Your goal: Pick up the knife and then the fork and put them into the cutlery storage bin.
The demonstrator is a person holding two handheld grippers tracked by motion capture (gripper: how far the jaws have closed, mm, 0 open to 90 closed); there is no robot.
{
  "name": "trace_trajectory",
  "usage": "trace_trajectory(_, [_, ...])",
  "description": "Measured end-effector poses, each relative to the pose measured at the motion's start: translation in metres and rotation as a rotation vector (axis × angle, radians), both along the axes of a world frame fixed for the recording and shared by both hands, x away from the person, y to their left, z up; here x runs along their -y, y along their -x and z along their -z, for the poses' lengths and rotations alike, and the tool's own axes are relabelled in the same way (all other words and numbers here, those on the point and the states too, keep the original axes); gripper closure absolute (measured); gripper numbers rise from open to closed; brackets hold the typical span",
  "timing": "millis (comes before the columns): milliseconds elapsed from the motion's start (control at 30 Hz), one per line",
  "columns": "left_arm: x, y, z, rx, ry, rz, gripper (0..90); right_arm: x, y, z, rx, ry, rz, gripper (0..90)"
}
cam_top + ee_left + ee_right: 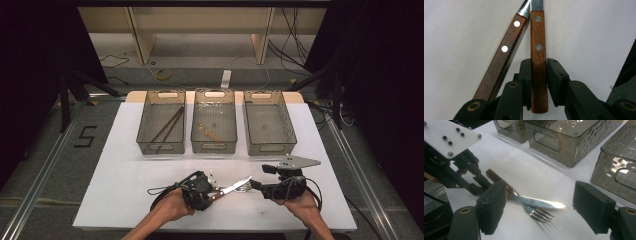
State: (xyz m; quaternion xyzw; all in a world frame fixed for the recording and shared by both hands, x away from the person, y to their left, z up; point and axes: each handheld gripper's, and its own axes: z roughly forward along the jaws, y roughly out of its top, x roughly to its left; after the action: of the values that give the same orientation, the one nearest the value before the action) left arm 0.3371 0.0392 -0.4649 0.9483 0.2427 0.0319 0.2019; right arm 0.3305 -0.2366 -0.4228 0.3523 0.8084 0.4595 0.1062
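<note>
Jaws of the left gripper point(539, 82) are narrow and sit on either side of a wooden knife handle point(538, 62); the left pad touches it, while a thin gap seems to remain at the right pad, so a firm grip cannot be confirmed. That knife point(231, 189) lies on the white desk point(125, 185) near its front edge, its blade point(536, 202) pointing toward the right gripper point(256, 184). A second wooden handle point(501, 55), with two pale rivets, lies just beside the first at a slant, outside the left jaws and converging with it near the metal. From the right gripper view, that handle belongs to a fork point(537, 213) whose tines lie under the knife blade, the two crossing. Jaws of the right gripper point(541, 212) stand wide, hovering level with the knife tip and fork tines between the pads but touching neither. Both of the person's hands rest at the front of the desk, close together. Farther back stand three smoky translucent bins in a row: the left bin point(145, 125) holds brown chopsticks point(167, 125), the middle bin point(197, 142) holds a pale slender utensil point(209, 132), too small to name, and the right bin point(287, 125) stands beside them.
</note>
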Motion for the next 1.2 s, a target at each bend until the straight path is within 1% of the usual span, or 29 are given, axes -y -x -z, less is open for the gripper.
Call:
trace_trajectory(100, [0.000,0.001,0.000,0.008,-0.005,0.009,74.3,0.000,0.000,0.000,0.000,0.001,0.000,27.5])
trace_trajectory(267, [-0.002,0.000,0.000,0.005,0.011,0.011,74.7,-0.001,0.000,0.000,0.000,0.001,-0.008,27.7])
trace_trajectory(433, [-0.003,0.000,-0.001,0.014,0.009,0.015,74.9,-0.002,0.000,0.000,-0.002,-0.001,-0.012,27.7])
trace_trajectory(467, [-0.003,0.000,-0.002,0.015,0.015,0.009,74.9,-0.002,0.000,0.000,-0.002,-0.002,-0.012,27.7])
trace_trajectory(533, [-0.005,0.000,-0.005,0.013,0.025,0.012,74.9,-0.002,0.000,0.000,-0.002,-0.002,-0.014,27.8])
trace_trajectory(567, [-0.005,0.000,-0.007,0.015,0.037,0.011,74.9,-0.002,0.001,0.000,-0.003,-0.001,-0.015,27.8])
trace_trajectory(633, [-0.006,0.000,-0.010,0.006,0.042,0.013,75.0,-0.003,0.001,0.000,-0.002,-0.002,-0.018,27.8])
trace_trajectory(667, [-0.007,0.000,-0.011,0.010,0.047,0.012,75.0,-0.003,0.001,-0.001,0.000,-0.002,-0.020,27.8])
trace_trajectory(733, [-0.008,-0.001,-0.013,-0.001,0.052,0.013,74.9,-0.005,0.002,-0.002,0.006,-0.004,-0.031,27.8])
trace_trajectory(767, [-0.009,0.000,-0.014,0.001,0.055,0.013,74.9,-0.007,0.003,-0.002,0.010,-0.002,-0.041,27.8])
trace_trajectory(867, [-0.008,0.002,-0.018,-0.006,0.055,0.031,74.9,-0.014,0.005,-0.004,0.022,0.007,-0.077,27.8])
trace_trajectory(933, [-0.007,0.005,-0.022,-0.001,0.053,0.040,74.9,-0.020,0.008,-0.004,0.030,0.023,-0.106,27.8])
trace_trajectory(967, [-0.008,0.006,-0.024,-0.004,0.065,0.042,74.9,-0.023,0.010,-0.004,0.039,0.032,-0.123,27.8])
trace_trajectory(1000, [-0.008,0.007,-0.026,-0.006,0.063,0.047,74.9,-0.026,0.012,-0.005,0.044,0.041,-0.144,27.8])
trace_trajectory(1033, [-0.008,0.007,-0.028,-0.003,0.062,0.050,74.9,-0.029,0.014,-0.005,0.055,0.052,-0.165,27.8])
trace_trajectory(1067, [-0.008,0.007,-0.029,-0.007,0.071,0.048,74.9,-0.032,0.016,-0.005,0.062,0.066,-0.179,27.8])
trace_trajectory(1200, [-0.007,0.011,-0.031,-0.018,0.067,0.071,74.9,-0.047,0.022,-0.004,0.093,0.120,-0.253,27.8])
